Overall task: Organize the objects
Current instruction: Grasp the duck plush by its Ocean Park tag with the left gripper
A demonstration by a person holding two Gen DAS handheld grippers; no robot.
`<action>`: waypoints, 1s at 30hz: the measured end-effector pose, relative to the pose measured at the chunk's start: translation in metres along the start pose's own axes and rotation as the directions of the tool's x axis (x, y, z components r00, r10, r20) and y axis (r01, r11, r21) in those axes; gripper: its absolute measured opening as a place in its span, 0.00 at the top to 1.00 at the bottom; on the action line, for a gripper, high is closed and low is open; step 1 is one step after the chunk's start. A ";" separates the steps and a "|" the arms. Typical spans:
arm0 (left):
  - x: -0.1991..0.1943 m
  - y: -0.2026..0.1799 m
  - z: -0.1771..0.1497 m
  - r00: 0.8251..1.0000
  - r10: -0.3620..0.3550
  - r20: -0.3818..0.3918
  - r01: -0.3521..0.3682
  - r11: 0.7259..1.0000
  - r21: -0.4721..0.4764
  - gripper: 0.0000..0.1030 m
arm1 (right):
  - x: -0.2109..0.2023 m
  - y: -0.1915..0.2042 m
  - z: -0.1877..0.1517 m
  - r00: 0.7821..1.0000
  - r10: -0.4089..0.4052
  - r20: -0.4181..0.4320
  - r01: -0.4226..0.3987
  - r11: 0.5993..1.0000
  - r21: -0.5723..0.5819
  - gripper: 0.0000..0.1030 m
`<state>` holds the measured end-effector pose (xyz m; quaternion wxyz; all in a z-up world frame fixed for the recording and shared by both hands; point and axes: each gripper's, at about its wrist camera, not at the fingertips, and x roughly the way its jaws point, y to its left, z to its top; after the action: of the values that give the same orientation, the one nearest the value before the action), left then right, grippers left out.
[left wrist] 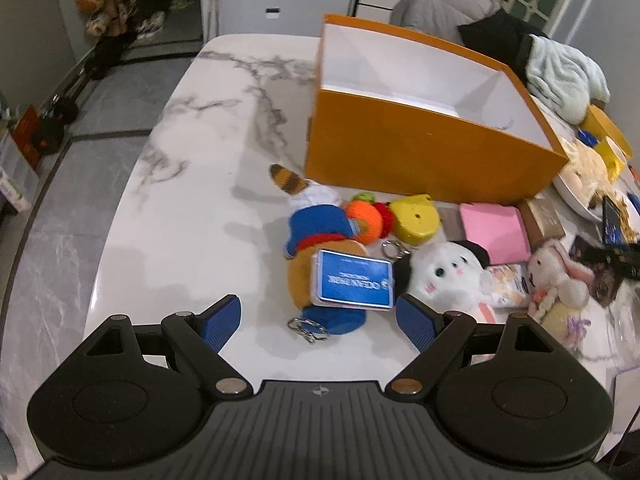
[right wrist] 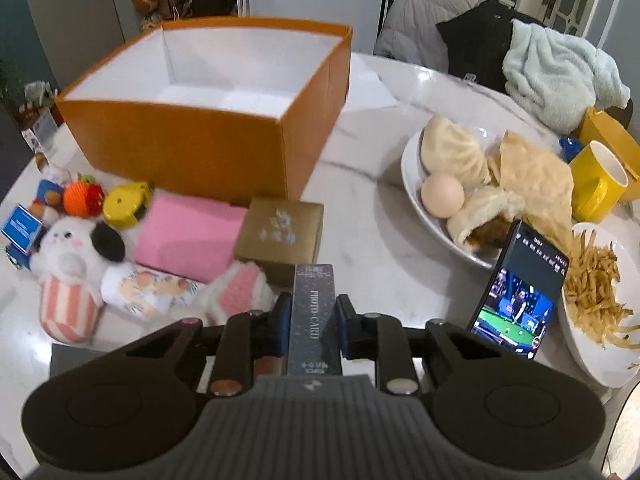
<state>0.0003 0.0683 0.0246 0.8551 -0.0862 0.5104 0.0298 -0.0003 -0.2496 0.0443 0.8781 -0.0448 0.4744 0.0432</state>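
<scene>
While your right gripper [right wrist: 314, 316] pinched a slim, dark, speckled photo-card box [right wrist: 315, 312] upright between its blue pads, just before the matte gold box [right wrist: 280, 236], your left gripper [left wrist: 318, 320] hung spread wide and empty over the glossy marble table [left wrist: 180, 200]. Ahead of it lay a knitted plush doll [left wrist: 320, 236] under a blue card case [left wrist: 352, 282], beside a fluffy white plush [left wrist: 444, 276]. The rigid orange cardboard box [left wrist: 420, 152] stood open behind them, white inside.
</scene>
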 end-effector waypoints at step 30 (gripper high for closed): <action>0.099 -0.021 0.028 0.991 0.028 -0.132 -0.015 0.995 0.096 0.22 | 0.040 0.008 -0.026 0.982 -0.021 -0.186 0.011 0.998 -0.056 0.75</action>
<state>0.0745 0.0486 -0.0469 0.8220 -0.0420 0.5678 0.0092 -0.0004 -0.2430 -0.0037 0.8287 -0.0764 0.5526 0.0447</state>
